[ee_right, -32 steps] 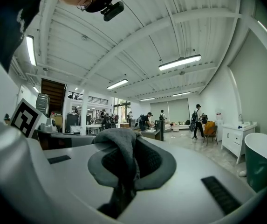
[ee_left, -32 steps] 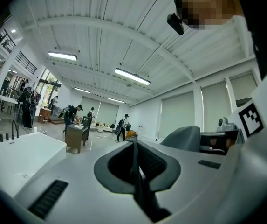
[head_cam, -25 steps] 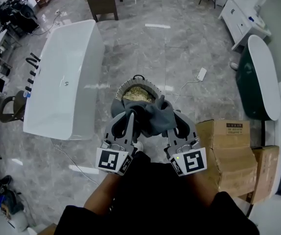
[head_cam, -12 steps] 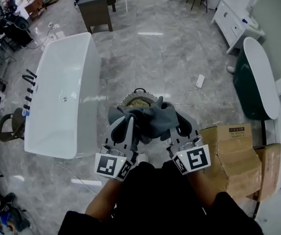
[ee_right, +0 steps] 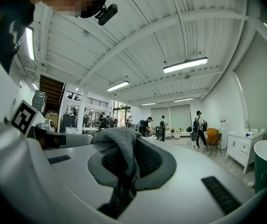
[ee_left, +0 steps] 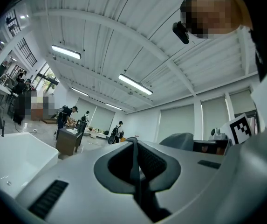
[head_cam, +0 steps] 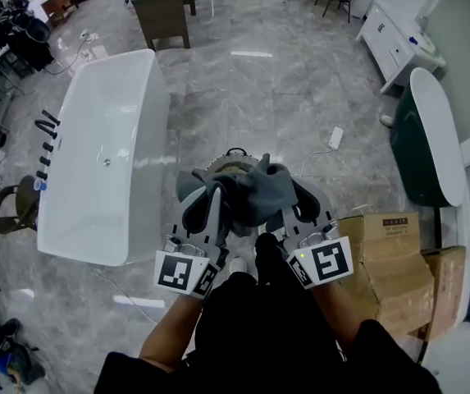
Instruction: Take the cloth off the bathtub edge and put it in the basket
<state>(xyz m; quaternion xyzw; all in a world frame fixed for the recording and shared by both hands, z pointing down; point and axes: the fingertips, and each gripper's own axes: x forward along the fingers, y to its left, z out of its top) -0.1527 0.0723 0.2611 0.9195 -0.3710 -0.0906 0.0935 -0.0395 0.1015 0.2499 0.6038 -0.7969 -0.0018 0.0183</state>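
- The cloth (head_cam: 247, 189) is grey, soft and bunched, and hangs just over the basket (head_cam: 235, 152).
- The left gripper (head_cam: 216, 194) has its jaws pressed together on a thin fold of it. The right gripper (head_cam: 288, 205) is clamped on a thicker wad that drapes over its jaws.
- One cloth, one basket, two grippers, two cardboard boxes (head_cam: 394, 257).
- A white bathtub (head_cam: 107, 154) lies at 9 o'clock of the basket, and the boxes at 4 o'clock.
- Nothing lies between cloth and basket.
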